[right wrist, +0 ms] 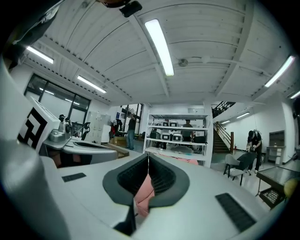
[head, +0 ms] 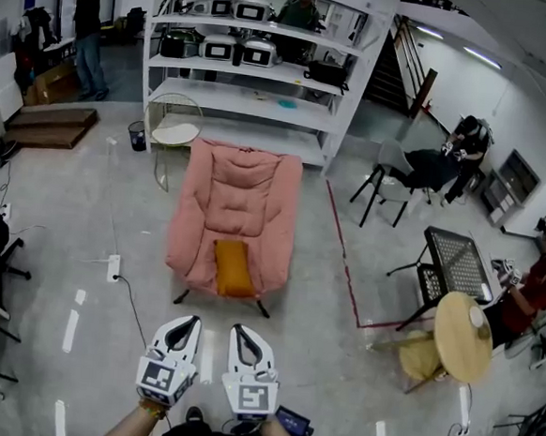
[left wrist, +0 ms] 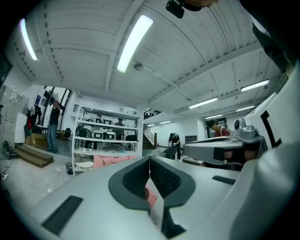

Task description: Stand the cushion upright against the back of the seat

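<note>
My left gripper (head: 188,322) and right gripper (head: 237,330) sit side by side and level on the near side of the pink armchair (head: 242,196). Both point toward the armchair and are well apart from it. The left gripper's fingers (left wrist: 135,179) are pressed together with nothing between them. The right gripper's fingers (right wrist: 165,178) are likewise together and empty. The mustard-yellow cushion (head: 233,268) lies on the front part of the armchair's seat, short of the armchair's backrest. A red tape line (head: 343,256) runs along the floor just right of the armchair. Behind the armchair, to its left, stands a white wire chair (head: 174,131). Directly behind the armchair rises a white shelving unit (head: 254,98) loaded with appliances.
</note>
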Tool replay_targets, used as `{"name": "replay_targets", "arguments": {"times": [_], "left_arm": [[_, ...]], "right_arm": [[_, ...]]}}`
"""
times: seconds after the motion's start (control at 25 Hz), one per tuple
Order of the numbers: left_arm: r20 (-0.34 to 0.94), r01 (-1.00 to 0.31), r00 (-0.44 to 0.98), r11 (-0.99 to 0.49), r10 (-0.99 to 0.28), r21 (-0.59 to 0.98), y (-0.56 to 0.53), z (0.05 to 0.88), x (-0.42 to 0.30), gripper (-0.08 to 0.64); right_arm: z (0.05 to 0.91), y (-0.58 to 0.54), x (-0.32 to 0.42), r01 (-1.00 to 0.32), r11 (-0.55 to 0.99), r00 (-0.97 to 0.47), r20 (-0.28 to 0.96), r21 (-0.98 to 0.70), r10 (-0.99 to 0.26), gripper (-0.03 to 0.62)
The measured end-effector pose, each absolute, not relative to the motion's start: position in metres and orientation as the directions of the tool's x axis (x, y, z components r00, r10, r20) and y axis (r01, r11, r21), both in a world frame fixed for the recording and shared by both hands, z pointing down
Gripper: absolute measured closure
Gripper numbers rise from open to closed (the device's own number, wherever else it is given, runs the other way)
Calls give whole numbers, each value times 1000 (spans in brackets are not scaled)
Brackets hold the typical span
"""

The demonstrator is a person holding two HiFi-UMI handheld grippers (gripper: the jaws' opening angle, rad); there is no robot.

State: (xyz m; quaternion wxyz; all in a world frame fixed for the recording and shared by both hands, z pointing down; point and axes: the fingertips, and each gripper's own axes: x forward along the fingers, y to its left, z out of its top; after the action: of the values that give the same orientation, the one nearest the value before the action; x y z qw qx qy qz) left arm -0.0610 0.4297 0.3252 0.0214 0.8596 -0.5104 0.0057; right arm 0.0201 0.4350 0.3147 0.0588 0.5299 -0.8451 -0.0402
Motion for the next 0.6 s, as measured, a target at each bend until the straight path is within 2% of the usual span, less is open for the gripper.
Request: {"name": "replay_targets", "arguments": {"times": [0.36, 0.6], "left_arm": [[51, -865, 502, -501, -863, 42, 403, 337, -94, 546], [90, -869, 494, -492, -865, 43, 372, 351, -88, 546]], "right_arm": [[327, 410, -21, -900, 412, -404, 81, 145, -911, 577], [341, 376, -11, -900, 415, -403, 108, 133, -909, 577]]}}
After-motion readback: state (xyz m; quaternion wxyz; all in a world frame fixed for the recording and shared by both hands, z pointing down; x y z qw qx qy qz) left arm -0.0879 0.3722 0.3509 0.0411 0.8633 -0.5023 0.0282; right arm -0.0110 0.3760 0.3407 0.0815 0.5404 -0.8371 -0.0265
